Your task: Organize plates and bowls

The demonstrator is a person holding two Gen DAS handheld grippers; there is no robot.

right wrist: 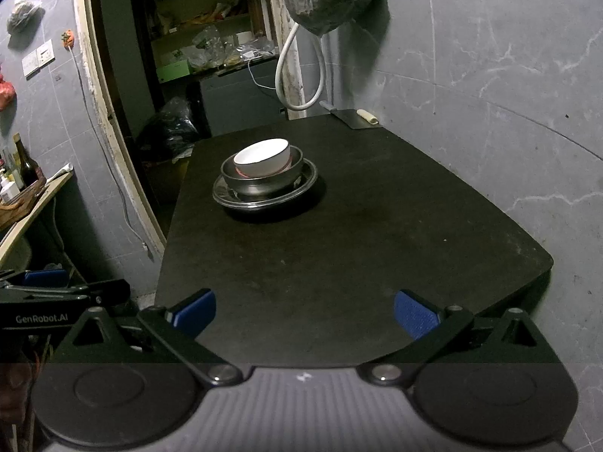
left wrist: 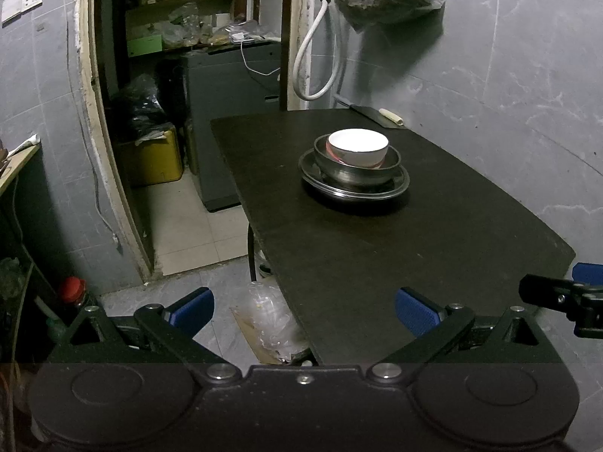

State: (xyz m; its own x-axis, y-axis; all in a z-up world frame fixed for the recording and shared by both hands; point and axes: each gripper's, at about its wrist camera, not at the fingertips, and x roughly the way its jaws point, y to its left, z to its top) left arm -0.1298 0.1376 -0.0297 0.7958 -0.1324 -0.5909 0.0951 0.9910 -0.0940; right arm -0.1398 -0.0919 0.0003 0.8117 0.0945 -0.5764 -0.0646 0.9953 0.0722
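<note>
A white bowl [left wrist: 358, 145] sits inside a steel bowl [left wrist: 356, 167], which sits on steel plates [left wrist: 395, 188], all stacked on the dark table [left wrist: 377, 263]. The stack also shows in the right wrist view: white bowl [right wrist: 262, 159], steel bowl [right wrist: 264, 184], plates [right wrist: 305, 184]. My left gripper [left wrist: 303, 310] is open and empty at the table's near left edge, well short of the stack. My right gripper [right wrist: 304, 312] is open and empty over the table's near edge. Each gripper shows at the edge of the other's view.
A cleaver with a pale handle [left wrist: 377, 115] lies at the table's far corner by the tiled wall [left wrist: 508, 75]. A doorway [left wrist: 188, 75] to a cluttered storeroom opens at the left. A crumpled plastic bag [left wrist: 271, 320] lies on the floor beside the table.
</note>
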